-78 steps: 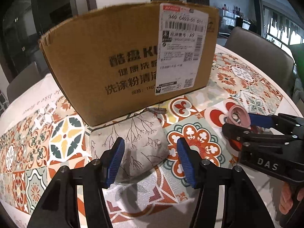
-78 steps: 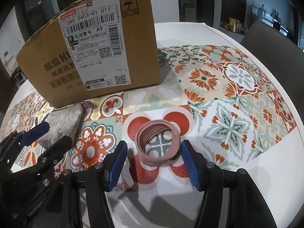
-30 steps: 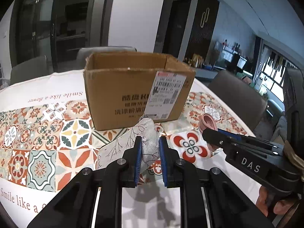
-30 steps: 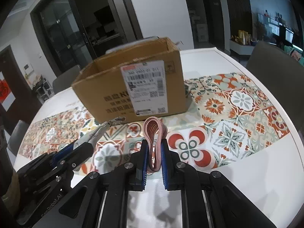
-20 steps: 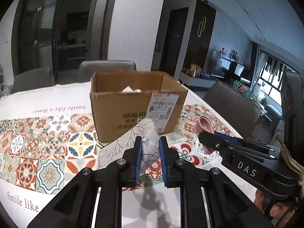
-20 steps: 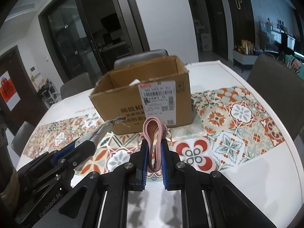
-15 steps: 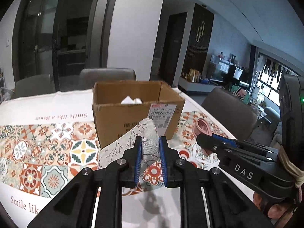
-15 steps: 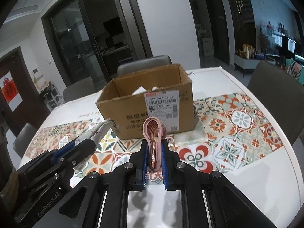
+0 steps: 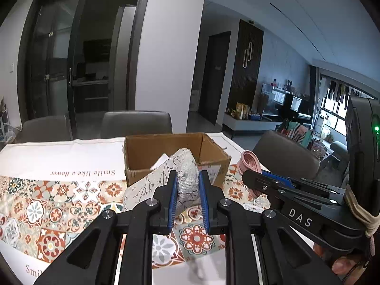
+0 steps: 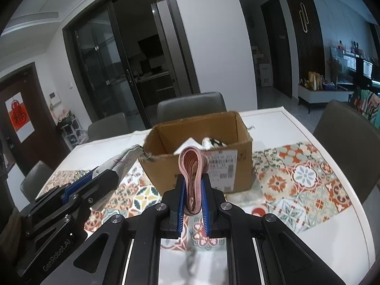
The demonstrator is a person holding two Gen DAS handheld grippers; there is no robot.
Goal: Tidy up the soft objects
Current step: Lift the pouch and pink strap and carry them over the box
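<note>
The left claw (image 9: 187,187) is clamped on a pale cloth pouch (image 9: 166,178) printed with thin dark branches; its pinched end shows a greyish woven lining, and the pouch hangs in the air in front of the cardboard box (image 9: 175,152). The right claw (image 10: 192,192) is closed tight on a pink elastic band (image 10: 193,163), squeezed flat into a long ribbed loop that stands up between the blue pads, also raised above the bench (image 10: 332,213) and short of the box. The box sits open on the patterned cloth, with white and dark-patterned items inside. A white shipping label (image 10: 222,163) with a barcode is stuck to its near side; its print is too small to read. The tablecloth reads "Smile like a flower" (image 9: 83,173). The right claw's body carries "DAS" and the left's "GenRobot.AI".
</note>
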